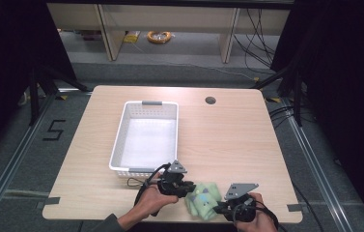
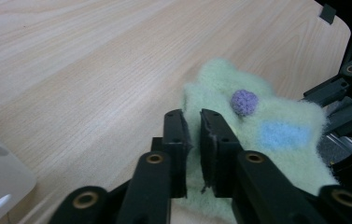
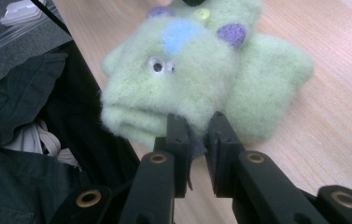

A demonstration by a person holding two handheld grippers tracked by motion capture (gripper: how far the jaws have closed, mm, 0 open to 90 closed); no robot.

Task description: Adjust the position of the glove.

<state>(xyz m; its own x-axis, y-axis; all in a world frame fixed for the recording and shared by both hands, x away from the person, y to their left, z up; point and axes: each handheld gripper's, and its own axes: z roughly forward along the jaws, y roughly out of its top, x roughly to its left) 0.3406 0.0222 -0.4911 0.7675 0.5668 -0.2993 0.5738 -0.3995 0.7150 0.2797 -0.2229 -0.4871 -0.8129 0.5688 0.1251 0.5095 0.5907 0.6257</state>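
A light green fuzzy plush toy [image 1: 203, 199] with purple bumps, a blue patch and googly eyes lies near the table's front edge. My left gripper [image 1: 189, 187] is at its left side, jaws shut on the toy's edge [image 2: 192, 140]. My right gripper [image 1: 219, 209] is at its right front, jaws pinching a fold of the plush toy [image 3: 183, 79] close to the table edge. In the left gripper view the plush toy [image 2: 276, 135] spreads to the right, with the other gripper's black linkage behind it.
A white plastic basket [image 1: 147, 137], nothing inside, stands on the wooden table [image 1: 228, 140] just behind my left hand. A round cable hole [image 1: 210, 100] sits near the far edge. The table's front edge runs right below both hands.
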